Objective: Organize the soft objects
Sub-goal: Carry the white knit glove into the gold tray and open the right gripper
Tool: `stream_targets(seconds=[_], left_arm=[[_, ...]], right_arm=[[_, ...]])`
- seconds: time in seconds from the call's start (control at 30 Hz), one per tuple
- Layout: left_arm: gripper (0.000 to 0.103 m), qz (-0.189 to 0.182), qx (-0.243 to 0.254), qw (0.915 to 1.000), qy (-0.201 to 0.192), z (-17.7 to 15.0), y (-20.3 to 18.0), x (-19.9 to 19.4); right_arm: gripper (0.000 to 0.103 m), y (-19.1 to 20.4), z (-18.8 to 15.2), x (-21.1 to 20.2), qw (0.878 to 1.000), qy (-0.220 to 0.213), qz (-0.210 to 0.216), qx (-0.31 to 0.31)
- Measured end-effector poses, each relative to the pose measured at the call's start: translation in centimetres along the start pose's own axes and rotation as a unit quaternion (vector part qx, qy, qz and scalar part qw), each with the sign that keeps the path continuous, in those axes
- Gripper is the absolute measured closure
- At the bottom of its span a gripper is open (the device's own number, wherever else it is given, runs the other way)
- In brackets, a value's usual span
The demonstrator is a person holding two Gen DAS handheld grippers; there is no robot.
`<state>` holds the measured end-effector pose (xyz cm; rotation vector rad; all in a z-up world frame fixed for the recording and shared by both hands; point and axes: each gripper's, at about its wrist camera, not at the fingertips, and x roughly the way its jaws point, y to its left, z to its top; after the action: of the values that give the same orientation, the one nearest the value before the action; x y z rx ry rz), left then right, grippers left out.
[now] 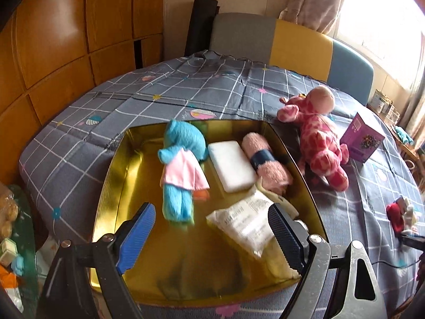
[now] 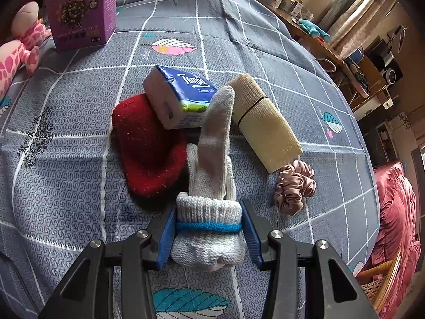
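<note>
In the left wrist view a gold tray [image 1: 117, 175] lies on the grey checked quilt and holds a blue plush in a pink dress [image 1: 180, 164], a white sponge [image 1: 232, 168], a rolled pink towel [image 1: 265, 164] and a white packet [image 1: 247, 220]. My left gripper [image 1: 212, 236] is open and empty above the tray's near part. In the right wrist view my right gripper [image 2: 208, 235] is shut on the cuff of a white knitted glove [image 2: 212, 159]. Around the glove lie a red knitted piece [image 2: 148, 151], a Tempo tissue pack [image 2: 180, 98], a beige roll [image 2: 263, 122] and a pink scrunchie [image 2: 294, 186].
A pink giraffe plush [image 1: 318, 138] and a purple box [image 1: 362, 138] lie right of the tray; the box also shows in the right wrist view [image 2: 82, 13]. A chair back [image 1: 292, 45] stands behind the bed. Shelves with clutter [image 2: 358, 61] stand to the right.
</note>
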<state>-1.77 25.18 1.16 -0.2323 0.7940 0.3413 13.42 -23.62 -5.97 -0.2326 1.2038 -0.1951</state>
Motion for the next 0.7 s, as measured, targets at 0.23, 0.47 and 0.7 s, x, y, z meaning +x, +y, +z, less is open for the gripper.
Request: stream_targets(seconds=[0.23,0.47,0.7], left_arm=[[0.016,-0.001,0.008,1.0000,0.003,-1.4,-0.8,-0.5],[0.016,-0.006,0.013,0.9999,0.002,-1.7,-1.2,-0.6],[0.016,-0.007,0.008,0.9999,0.010,-1.8,-0.8,-0.1]], right_arm=[[0.057,0.0,0.0,-0.2,1.000,-0.004,0.014,0.000],[0.057,0.6,-0.3,-0.7,0.999,-0.007,0.054,-0.006],[0.061,1.0,-0.4,-2.7,0.996,-0.016,0.089,-0.003]])
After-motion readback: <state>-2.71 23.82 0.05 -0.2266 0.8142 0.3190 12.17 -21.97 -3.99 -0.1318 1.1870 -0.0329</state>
